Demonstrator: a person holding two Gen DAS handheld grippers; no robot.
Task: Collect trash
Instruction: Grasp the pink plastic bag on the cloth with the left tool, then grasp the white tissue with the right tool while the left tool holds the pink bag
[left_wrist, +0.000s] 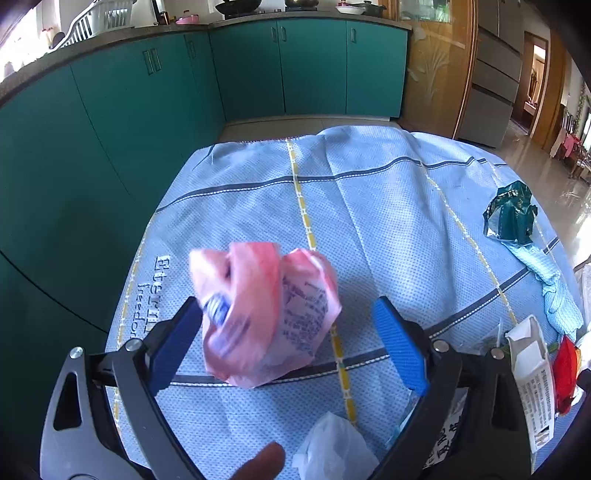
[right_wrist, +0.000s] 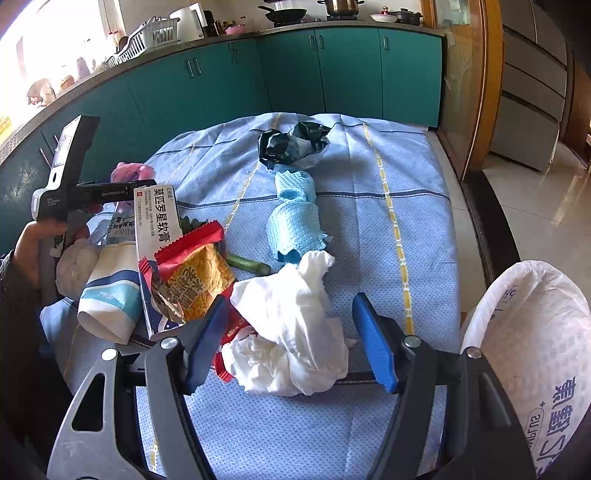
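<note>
Stage: you are early to midway through collecting, judging by how much litter lies on the table (right_wrist: 424, 206).
Left gripper (left_wrist: 288, 343): your jaws stand wide open around the pink bag (left_wrist: 266, 314). The left pad looks close against it, the right pad is clearly apart, so you have no grip yet.
Pink bag: crumpled and blurred, it sits on the blue cloth (left_wrist: 369, 192) between your left jaws, near the table's left edge.
Right gripper (right_wrist: 291, 343): your jaws are partly open with the white tissue (right_wrist: 291, 332) between them. Neither pad appears to press on it, so treat it as loose.
White tissue: a crumpled wad lying on the cloth, touching the red wrapper (right_wrist: 195, 273) on its left.
Bin bag: a white bag (right_wrist: 535, 332) with blue print shows at the lower right of the right view, just beside the table edge. You cannot see inside it, so what is already collected cannot be told.
Left to gather: the pile by your left hand, made of the paper cup (right_wrist: 110, 291), the ointment box (right_wrist: 155, 236), the red wrapper and a green stalk (right_wrist: 247, 263).
Farther out: the blue paper towel (right_wrist: 295, 221) lies mid-table and the dark foil wrapper (right_wrist: 288, 146) beyond it, both well apart from your grippers.
Judgement: nothing is in hand, and most pieces you can see are yet to go in.
</note>
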